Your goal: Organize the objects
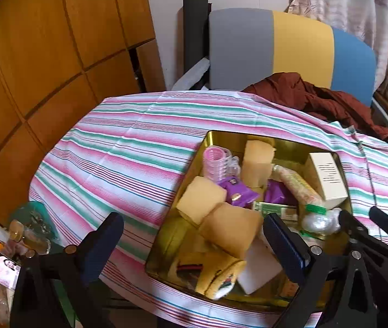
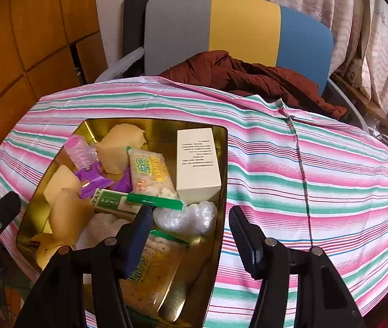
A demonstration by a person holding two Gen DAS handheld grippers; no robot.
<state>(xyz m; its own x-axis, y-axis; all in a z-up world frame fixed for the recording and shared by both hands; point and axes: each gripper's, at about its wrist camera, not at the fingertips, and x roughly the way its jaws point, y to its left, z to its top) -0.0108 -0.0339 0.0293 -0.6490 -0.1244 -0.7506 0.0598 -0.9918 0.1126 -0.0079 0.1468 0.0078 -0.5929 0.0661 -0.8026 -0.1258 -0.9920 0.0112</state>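
Everything's piled in the gold tin [image 2: 222,164], table [image 2: 330,177] bare at three o'clock; left tongs [image 1: 191,242] and right tongs [image 2: 189,233] apart, empty. Looks nearly done.

I see tablecloth [image 2: 316,169] striped pink, green, white, thin blue and red lines. Tin [image 2: 153,127] gold inside. Sponges [image 1: 202,198] pale yellow. Box [image 2: 198,161] cream, small dark print. Wrappers [image 2: 92,181] purple. Curlers [image 1: 215,164] pink. Snack packet [image 2: 150,172] clear, green and yellow label. Chair back [image 2: 237,27] banded grey, yellow, blue. Garment [image 2: 248,76] rust brown. Cupboard [image 1: 43,54] orange wood. My gripper pads [image 2: 136,235] dark blue on black fingers.
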